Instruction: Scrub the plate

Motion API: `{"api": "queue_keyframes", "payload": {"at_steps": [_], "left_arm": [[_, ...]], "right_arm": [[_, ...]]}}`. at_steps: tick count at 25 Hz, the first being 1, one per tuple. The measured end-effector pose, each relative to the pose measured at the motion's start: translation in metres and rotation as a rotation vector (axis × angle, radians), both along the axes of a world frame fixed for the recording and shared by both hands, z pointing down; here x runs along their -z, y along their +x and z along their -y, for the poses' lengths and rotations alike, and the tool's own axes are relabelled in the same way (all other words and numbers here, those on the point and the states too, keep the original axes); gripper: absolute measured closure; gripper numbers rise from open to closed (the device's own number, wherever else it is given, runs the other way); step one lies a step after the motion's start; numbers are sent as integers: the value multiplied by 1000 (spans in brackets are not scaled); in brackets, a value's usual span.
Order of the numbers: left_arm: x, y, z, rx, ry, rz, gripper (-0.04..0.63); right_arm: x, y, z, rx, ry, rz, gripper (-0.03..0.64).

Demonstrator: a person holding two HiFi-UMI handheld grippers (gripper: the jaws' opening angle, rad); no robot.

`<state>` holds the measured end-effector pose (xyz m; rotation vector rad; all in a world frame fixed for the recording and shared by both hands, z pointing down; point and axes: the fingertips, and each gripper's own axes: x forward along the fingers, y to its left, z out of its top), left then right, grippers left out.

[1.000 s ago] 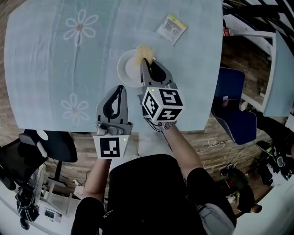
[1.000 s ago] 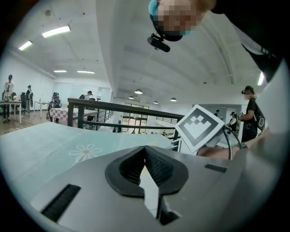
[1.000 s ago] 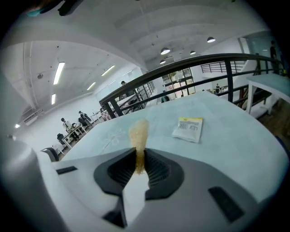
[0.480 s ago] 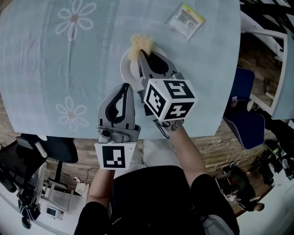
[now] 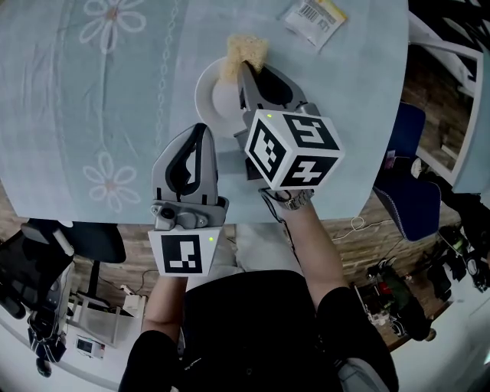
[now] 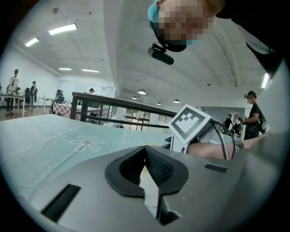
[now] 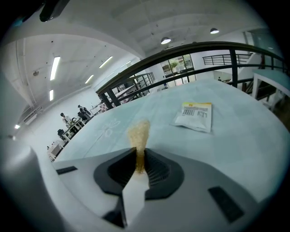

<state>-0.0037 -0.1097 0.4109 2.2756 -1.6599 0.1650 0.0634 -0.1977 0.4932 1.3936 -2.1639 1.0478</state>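
Right gripper [image 5: 246, 69] [image 7: 138, 156] jaws clamped tight on yellow sponge [image 5: 243, 50] [image 7: 138, 132], sponge over white plate [image 5: 207, 99] at its 1 o'clock rim. Left gripper [image 5: 200, 130] [image 6: 146, 154] jaws together, nothing in them, at plate's 6 o'clock. Packet [image 5: 313, 17] [image 7: 195, 116] at plate's 2 o'clock on blue table [image 5: 69, 99].

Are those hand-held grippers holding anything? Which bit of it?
The right hand-held gripper pinches the yellow sponge by its near end; the rest sticks out past the jaws. The left hand-held gripper is shut and holds nothing.
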Motion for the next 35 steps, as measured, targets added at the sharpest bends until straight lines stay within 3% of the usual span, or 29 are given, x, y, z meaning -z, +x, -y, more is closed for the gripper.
{"api": "queue_keyframes", "payload": {"at_steps": [7, 21, 35], "left_arm": [[-2, 3, 4, -7, 5, -6, 583], [-4, 14, 3, -39, -1, -16, 583], [-14, 11, -5, -23, -22, -2, 583]], "right_arm": [[0, 20, 0, -21, -7, -60, 565], [3, 53, -4, -77, 4, -84, 565], [23, 72, -11, -143, 71, -107, 565]]}}
